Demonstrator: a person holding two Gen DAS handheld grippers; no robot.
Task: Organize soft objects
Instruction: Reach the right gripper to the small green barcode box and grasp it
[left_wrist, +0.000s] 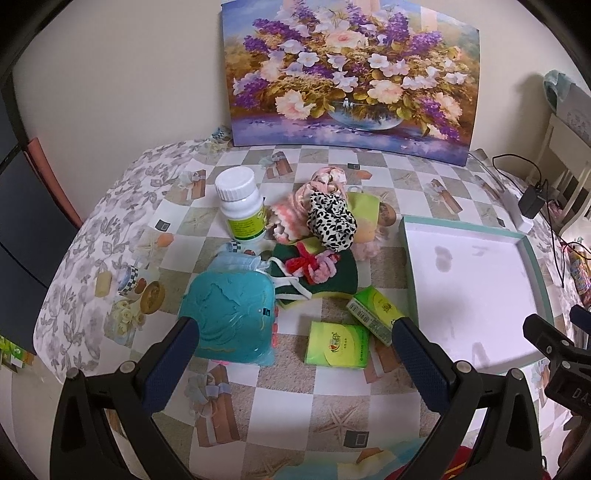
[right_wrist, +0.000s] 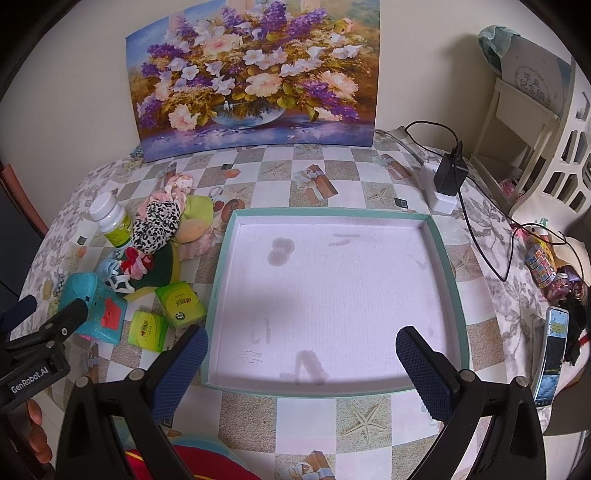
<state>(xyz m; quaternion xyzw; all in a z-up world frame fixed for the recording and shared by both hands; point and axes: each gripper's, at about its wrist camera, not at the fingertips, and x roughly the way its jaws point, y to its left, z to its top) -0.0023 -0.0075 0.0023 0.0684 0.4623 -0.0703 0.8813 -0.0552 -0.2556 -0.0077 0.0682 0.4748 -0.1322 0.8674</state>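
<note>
Both grippers, left (left_wrist: 295, 354) and right (right_wrist: 301, 354), wide apart above checkered table (right_wrist: 306, 410); teal-rimmed tray (right_wrist: 448, 258) bare.

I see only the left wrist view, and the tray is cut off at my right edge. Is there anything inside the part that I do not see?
Observer: No. The right wrist view shows the whole tray, and it holds nothing; there are only faint stains on its white floor.
Operator: What lies to the right of it?
Observer: A phone lies on the tablecloth beside the tray's right wall, apart from it.
Operator: Is the right gripper open?
Observer: Yes. The right gripper is open, with its fingers wide apart over the tray's near edge, and it holds nothing.
</note>
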